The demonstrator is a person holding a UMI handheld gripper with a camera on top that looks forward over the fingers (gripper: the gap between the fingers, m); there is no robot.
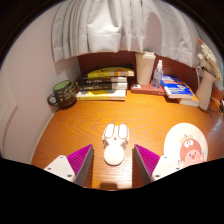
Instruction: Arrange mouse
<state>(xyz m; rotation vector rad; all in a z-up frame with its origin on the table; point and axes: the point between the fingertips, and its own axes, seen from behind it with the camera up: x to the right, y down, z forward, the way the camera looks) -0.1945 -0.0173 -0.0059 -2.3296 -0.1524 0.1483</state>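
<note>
Between open jaws: white mouse, rear end cut off below.

White mouse flat on wooden desk, lengthwise between the spread fingers.

A white mouse lies on the orange-brown wooden desk. At three o'clock sits a pale round mat with a pink cartoon figure. The finger pads are magenta.
</note>
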